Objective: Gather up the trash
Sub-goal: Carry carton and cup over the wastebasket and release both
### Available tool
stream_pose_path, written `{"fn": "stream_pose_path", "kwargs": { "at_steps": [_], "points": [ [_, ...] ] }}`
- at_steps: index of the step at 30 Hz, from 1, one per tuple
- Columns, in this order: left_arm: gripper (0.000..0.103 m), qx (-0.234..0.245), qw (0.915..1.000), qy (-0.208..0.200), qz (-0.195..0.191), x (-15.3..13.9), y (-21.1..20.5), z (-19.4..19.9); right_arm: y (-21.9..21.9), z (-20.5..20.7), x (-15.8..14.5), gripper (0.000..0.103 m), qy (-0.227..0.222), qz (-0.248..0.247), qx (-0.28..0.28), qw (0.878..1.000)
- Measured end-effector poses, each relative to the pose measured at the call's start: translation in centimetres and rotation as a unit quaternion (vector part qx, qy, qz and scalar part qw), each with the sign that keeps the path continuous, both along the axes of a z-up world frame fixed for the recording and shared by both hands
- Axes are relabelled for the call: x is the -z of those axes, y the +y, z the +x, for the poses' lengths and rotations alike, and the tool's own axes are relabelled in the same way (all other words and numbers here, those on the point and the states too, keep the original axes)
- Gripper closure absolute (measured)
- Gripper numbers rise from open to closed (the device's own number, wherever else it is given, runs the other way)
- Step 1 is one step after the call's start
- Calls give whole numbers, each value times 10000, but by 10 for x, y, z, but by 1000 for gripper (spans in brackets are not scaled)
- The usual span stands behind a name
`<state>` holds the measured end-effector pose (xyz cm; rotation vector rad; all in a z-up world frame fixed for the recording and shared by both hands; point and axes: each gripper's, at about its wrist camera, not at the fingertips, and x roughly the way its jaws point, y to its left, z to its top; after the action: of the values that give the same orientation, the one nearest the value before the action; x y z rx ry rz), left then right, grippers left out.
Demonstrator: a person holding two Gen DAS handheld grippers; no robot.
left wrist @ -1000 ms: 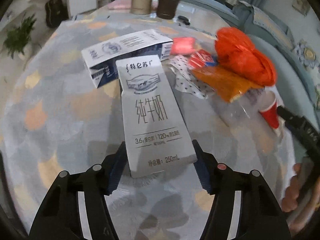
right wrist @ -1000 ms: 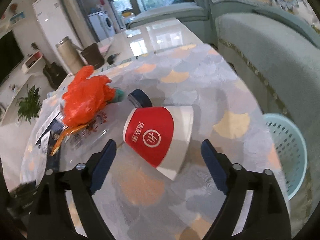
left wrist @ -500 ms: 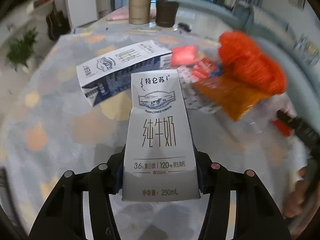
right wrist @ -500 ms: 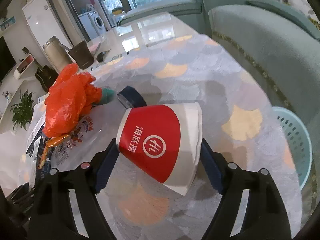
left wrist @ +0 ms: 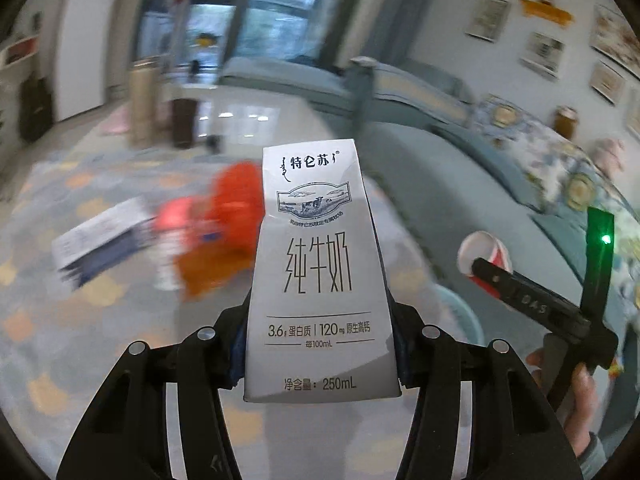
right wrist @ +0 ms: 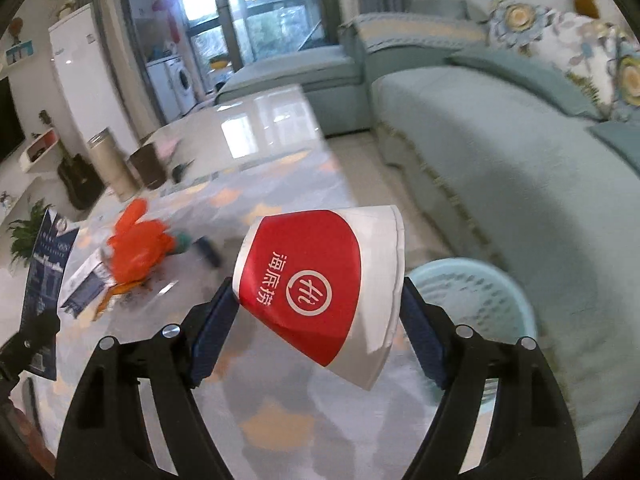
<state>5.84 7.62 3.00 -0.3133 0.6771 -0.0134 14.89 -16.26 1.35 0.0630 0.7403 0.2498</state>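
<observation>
The milk carton [left wrist: 320, 280] sits clamped by its lower sides in the left tool [left wrist: 318, 354], lifted off the surface [left wrist: 60, 340]. It looks empty, so likely light and easily crushed; a hold low on the stiff side folds suits it. Its face reads "纯牛奶", "3.6g", "120mg", "250mL". The right tool [right wrist: 318, 332] is closed on a red-and-white paper cup [right wrist: 320, 288] printed "海底捞", thin-walled and dentable. Just beyond and right of it stands a pale blue basket [right wrist: 480, 292].
</observation>
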Motion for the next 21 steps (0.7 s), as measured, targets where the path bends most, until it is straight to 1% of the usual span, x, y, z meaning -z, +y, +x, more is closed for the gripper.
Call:
{"fn": "stream_pose_path", "kwargs": {
  "at_steps": [2, 3, 4, 6, 9, 12, 15, 18, 19, 20, 21],
  "points": [
    [51, 342, 9994, -65, -30, -4, -33, 14, -19, 1, -1, 28, -27, -97, 132, 9999],
    [51, 447, 9989, -89, -50, -4, -42, 18, -29, 1, 1, 28, -31, -143, 225, 9996],
    [51, 630, 9979, -108, -72, -5, -60, 27, -41, 2, 4, 28, -3, -146, 334, 9993],
    [51, 807, 9967, -103, -77, -2, -82, 38, -64, 8, 14, 28, 101, -49, 546, 9984],
    [51, 1130, 9936, -20, -58, 8, -115, 63, -86, 14, 29, 28, 246, 55, 792, 9965],
    [51, 1309, 9913, 90, -101, 24, -132, 83, -107, 25, 49, 27, 506, 105, 1080, 9928],
    [51, 1466, 9885, 322, -156, 47, -153, 106, -124, 38, 67, 27, 832, 205, 1329, 9874],
    [50, 1582, 9861, 486, -143, 65, -169, 123, -135, 50, 78, 25, 1010, 278, 1498, 9831],
    [50, 1607, 9856, 507, -145, 67, -171, 126, -139, 52, 81, 25, 1059, 313, 1533, 9820],
    [48, 1620, 9852, 535, -142, 72, -174, 131, -143, 54, 85, 25, 1144, 379, 1550, 9805],
    [43, 1633, 9849, 559, -149, 75, -177, 134, -146, 57, 88, 25, 1215, 417, 1573, 9792]
  ]
}}
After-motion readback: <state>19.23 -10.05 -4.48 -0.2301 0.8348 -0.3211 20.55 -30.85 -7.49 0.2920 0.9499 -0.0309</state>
